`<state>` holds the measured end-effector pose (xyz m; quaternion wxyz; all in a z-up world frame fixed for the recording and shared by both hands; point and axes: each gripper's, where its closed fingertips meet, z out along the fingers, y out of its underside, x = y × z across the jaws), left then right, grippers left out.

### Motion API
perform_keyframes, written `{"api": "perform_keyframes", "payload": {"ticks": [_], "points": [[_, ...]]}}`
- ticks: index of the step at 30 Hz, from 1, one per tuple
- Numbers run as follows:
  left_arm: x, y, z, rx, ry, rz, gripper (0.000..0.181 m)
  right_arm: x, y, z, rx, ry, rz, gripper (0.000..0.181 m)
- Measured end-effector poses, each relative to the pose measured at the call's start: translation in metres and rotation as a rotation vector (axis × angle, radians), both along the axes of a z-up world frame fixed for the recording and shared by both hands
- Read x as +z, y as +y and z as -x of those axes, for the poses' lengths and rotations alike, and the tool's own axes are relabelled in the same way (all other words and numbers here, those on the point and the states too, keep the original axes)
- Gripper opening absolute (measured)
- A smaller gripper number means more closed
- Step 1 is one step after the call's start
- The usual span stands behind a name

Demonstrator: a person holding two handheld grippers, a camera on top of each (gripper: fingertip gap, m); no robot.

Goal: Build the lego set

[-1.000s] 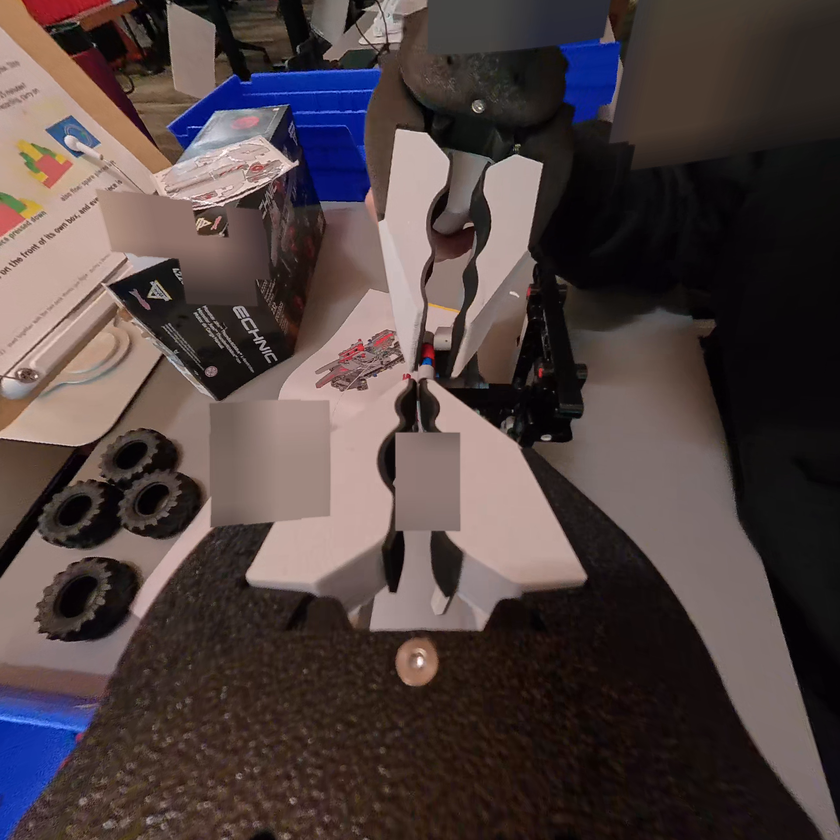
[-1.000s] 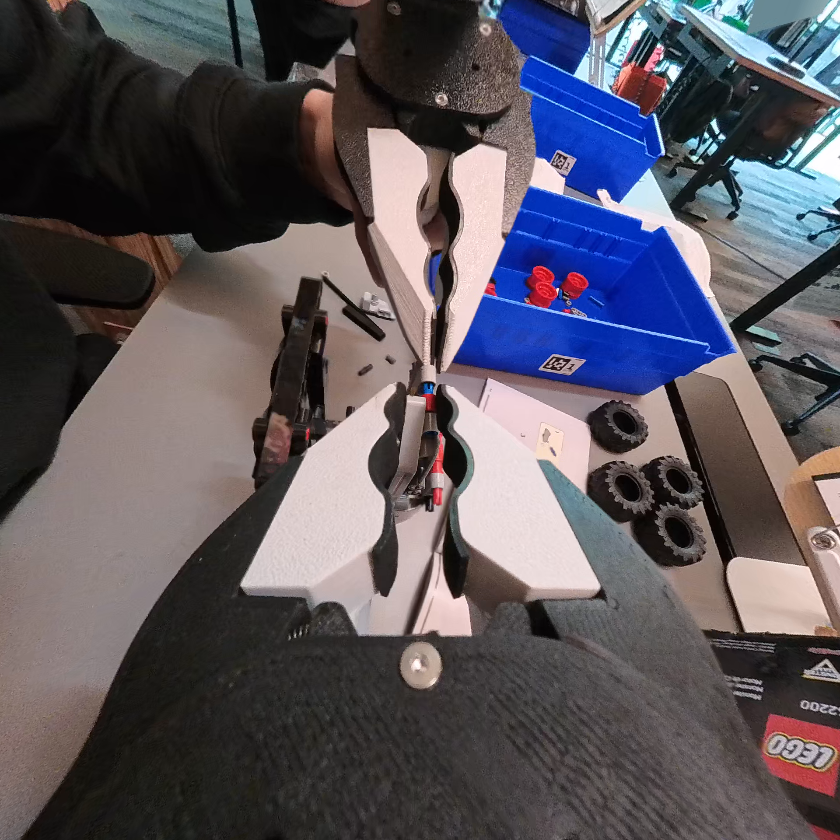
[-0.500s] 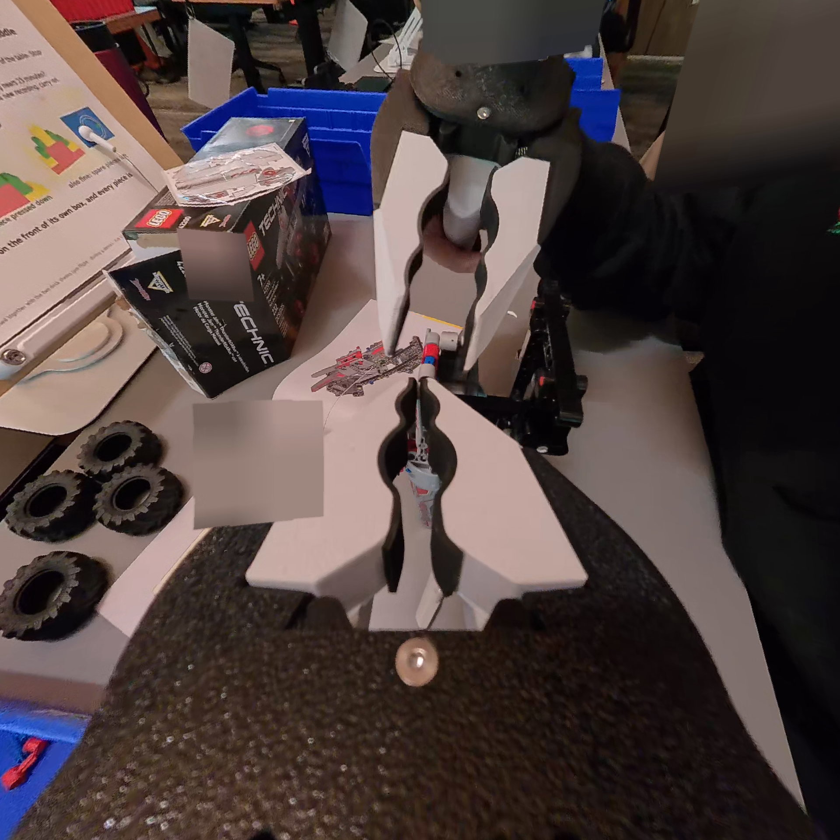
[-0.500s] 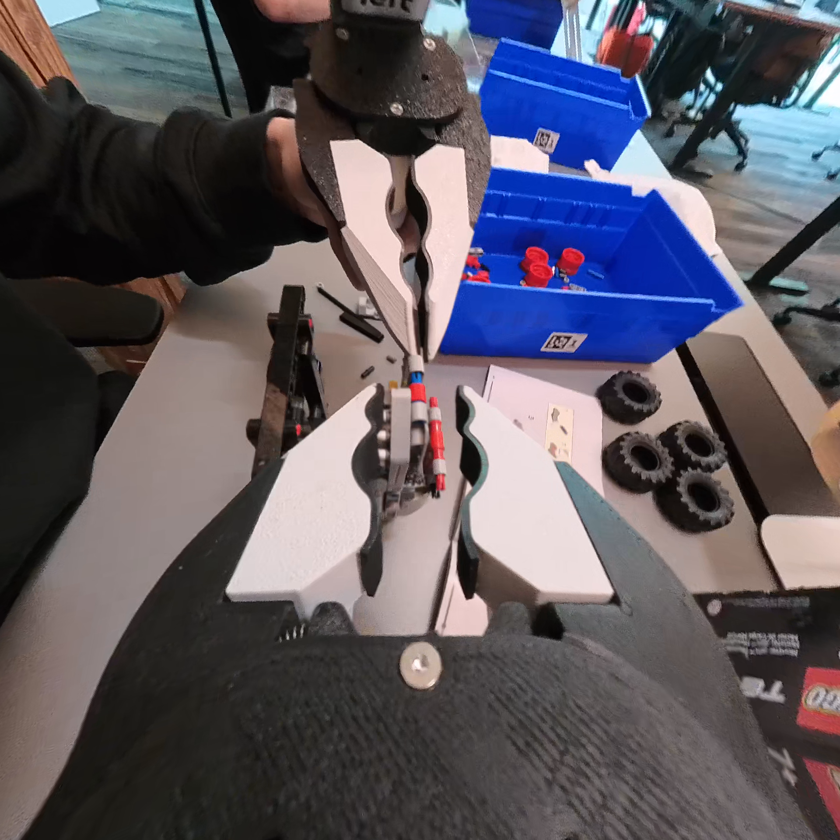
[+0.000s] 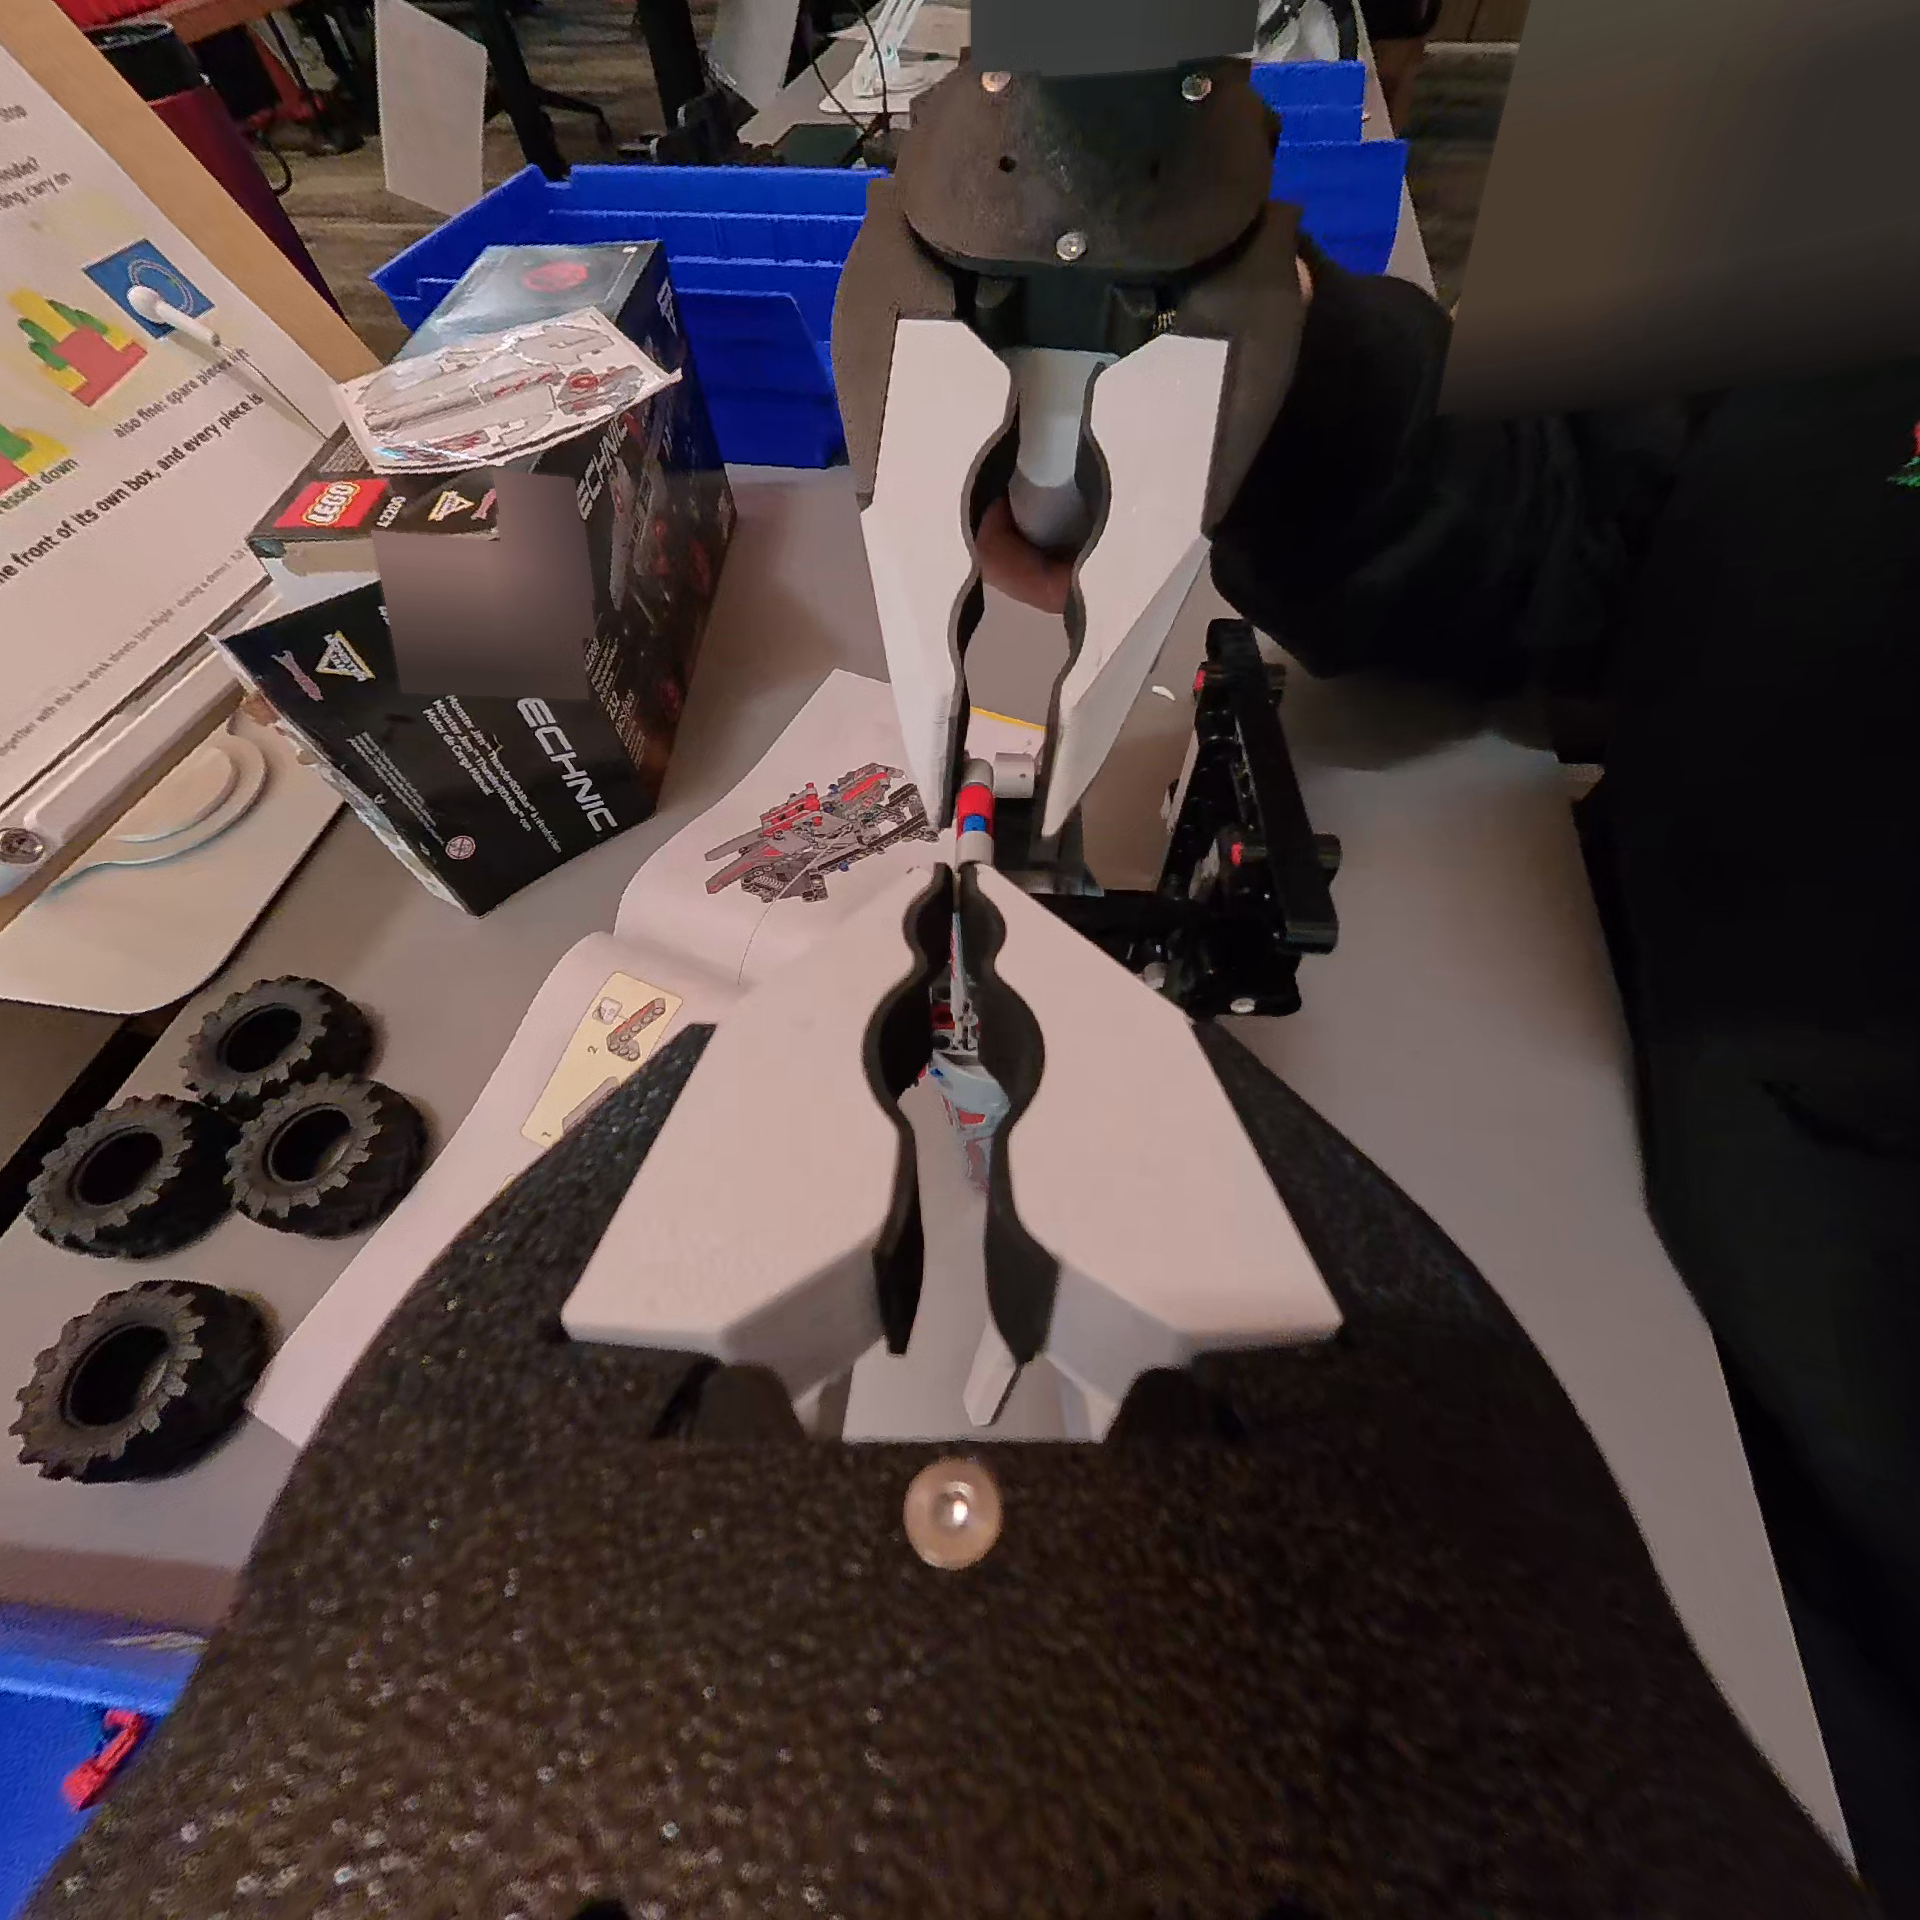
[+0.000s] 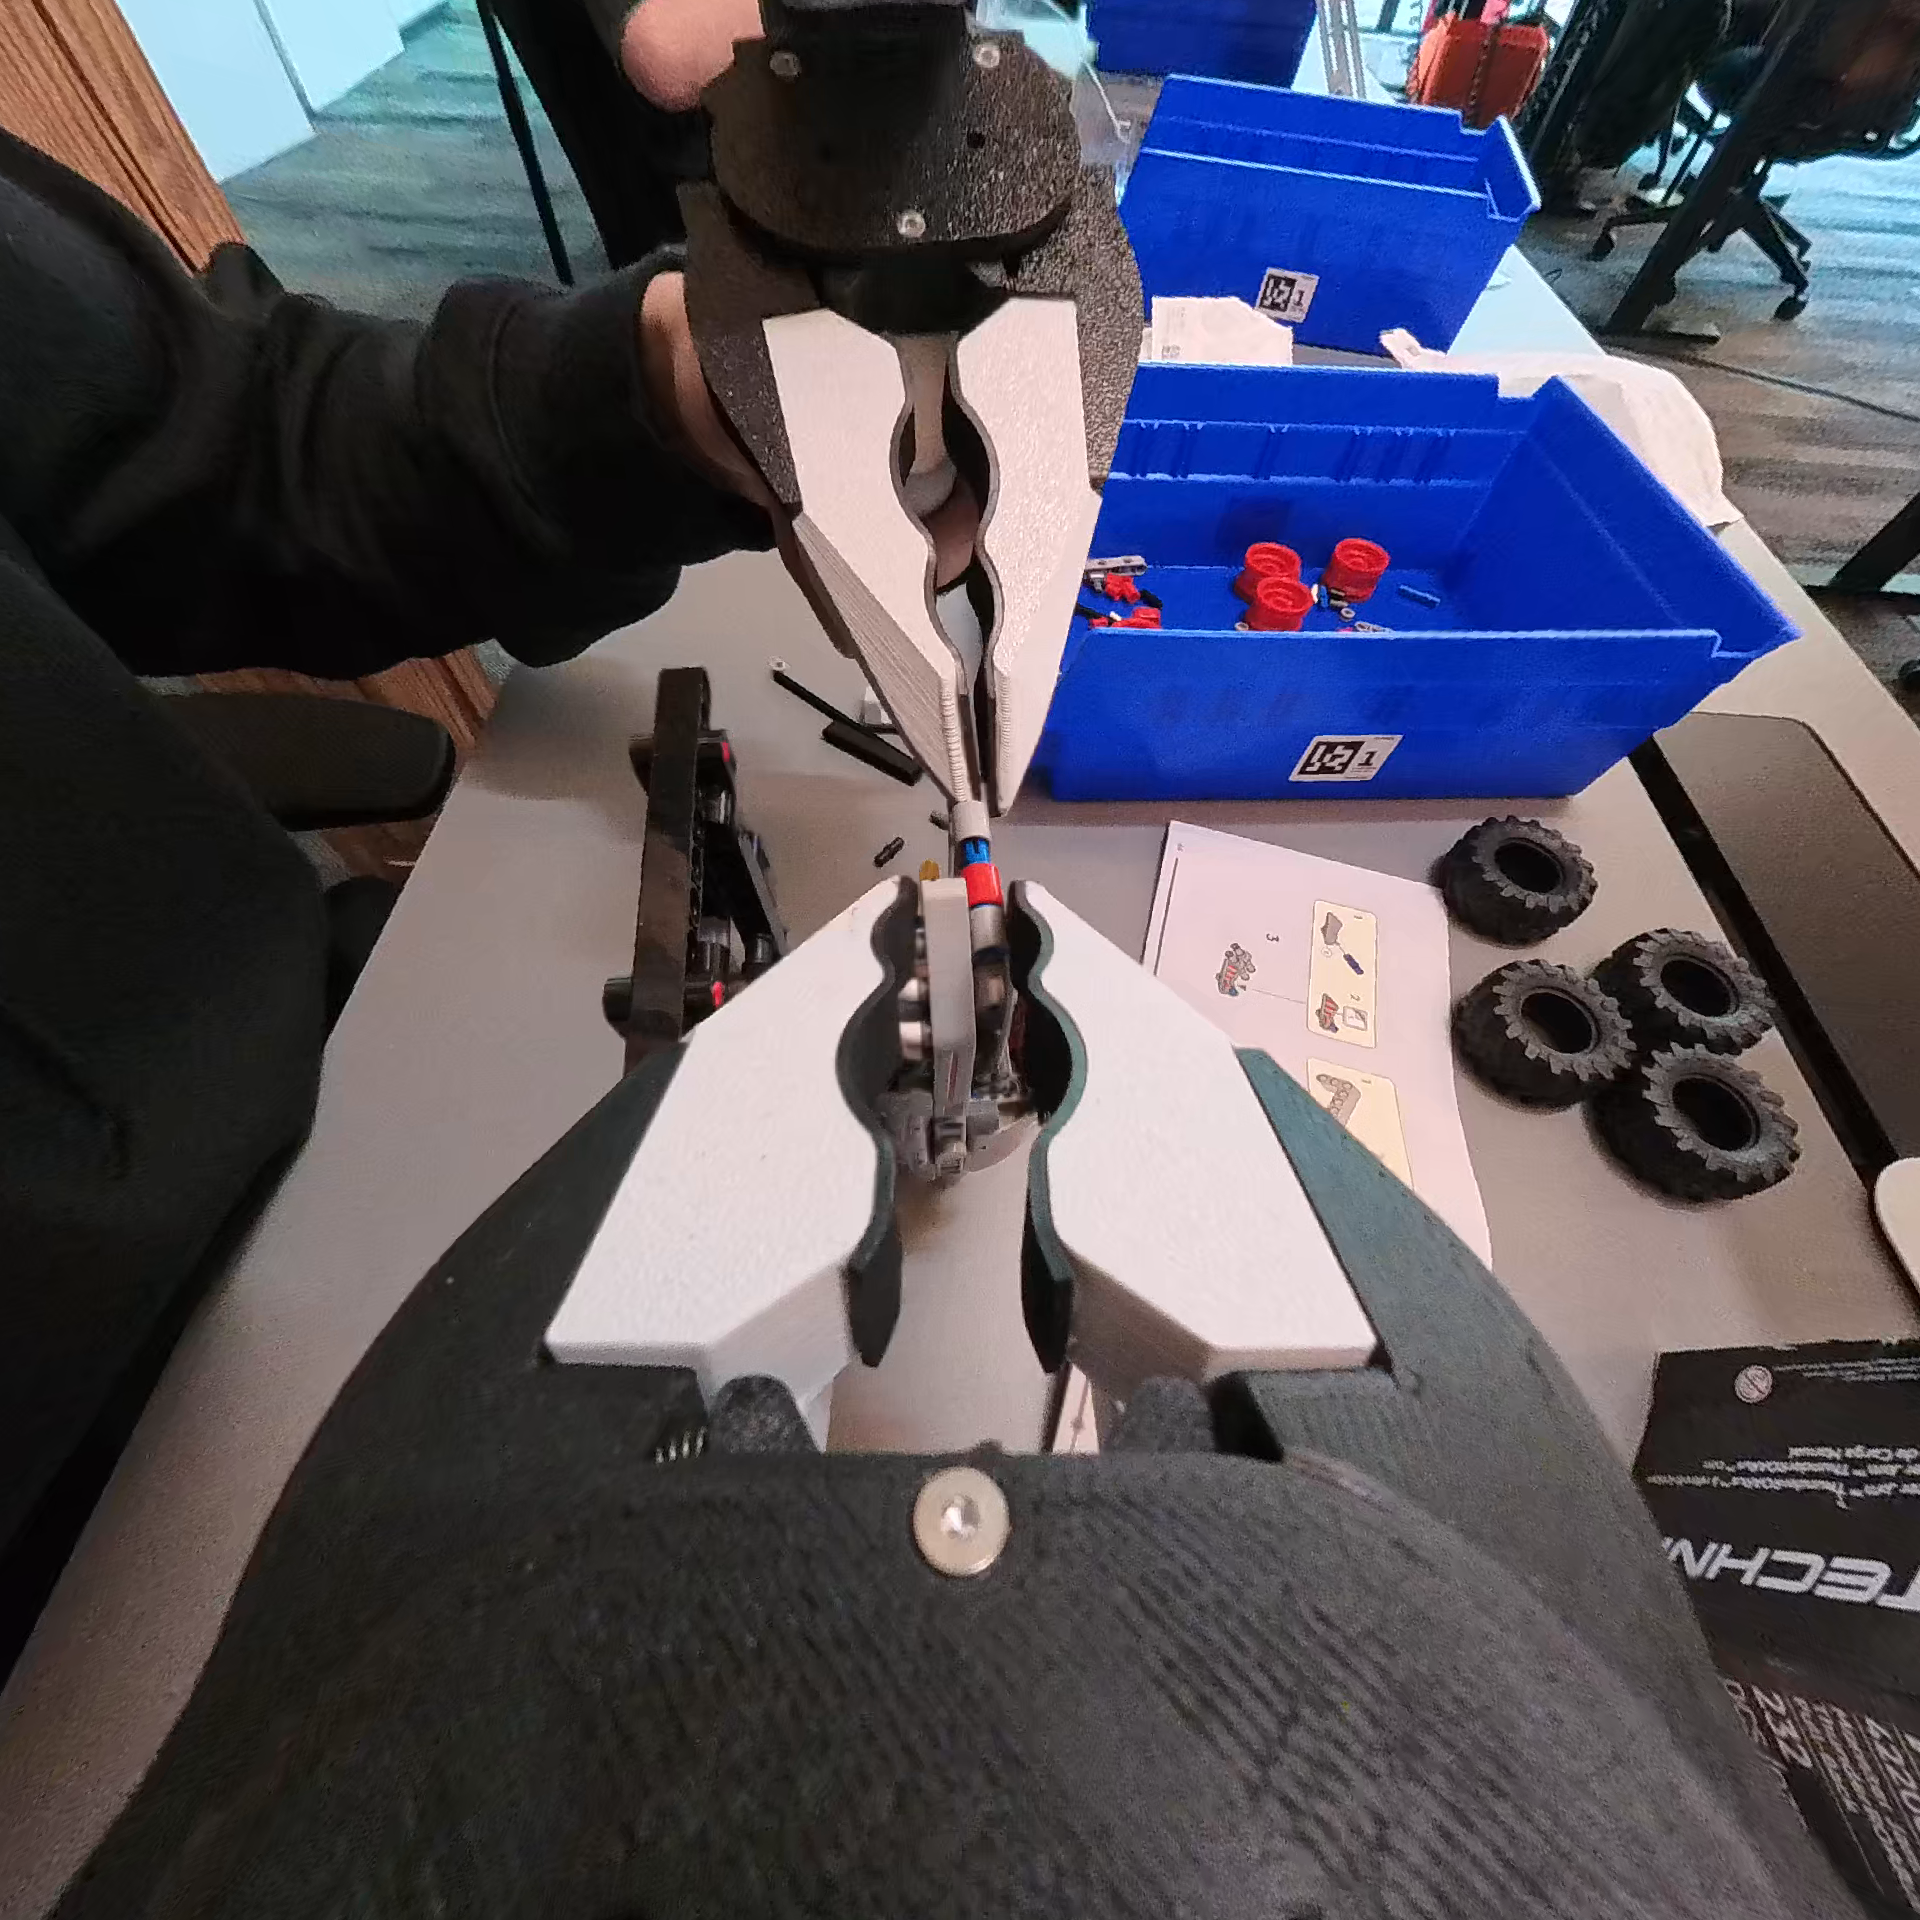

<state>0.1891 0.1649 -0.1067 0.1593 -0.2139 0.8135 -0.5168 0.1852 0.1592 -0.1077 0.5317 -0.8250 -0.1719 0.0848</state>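
Counting tyres: four black knobbly rubber tyres (image 6: 1621,1029) are being left beside two blue plastic bins (image 6: 1403,665).
Left gripper (image 5: 958,873): a thin grey axle (image 5: 974,831) is being pinched.
Right gripper (image 6: 961,894): slightly parted, a grey lego subassembly (image 6: 951,1029) is being clasped above the table.

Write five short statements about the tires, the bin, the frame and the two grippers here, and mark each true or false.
1. Four black rubber tires lie loose on the grey table. True.
2. The near blue plastic bin holds yellow wheel hubs. False: the hubs in it are red.
3. The left gripper is pinched on a thin grey, red and blue axle piece. True.
4. The black beam frame is clamped in the right gripper. False: it sits on the table, apart from both grippers.
5. The right gripper is empty. False: a small grey lego assembly sits between its fingers.
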Motion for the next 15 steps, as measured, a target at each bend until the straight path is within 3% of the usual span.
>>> {"api": "perform_keyframes", "payload": {"ticks": [10, 15], "points": [[-0.0013, 0.0006, 0.0006, -0.015, -0.015, -0.036, 0.000, -0.0006, 0.0018, 0.0018, 0.037, -0.070, -0.037, 0.014], [-0.0024, 0.0013, -0.0001, -0.016, 0.113, 0.102, 0.000, -0.0011, 0.0035, 0.0012, 0.046, -0.073, -0.049, 0.014]]}}
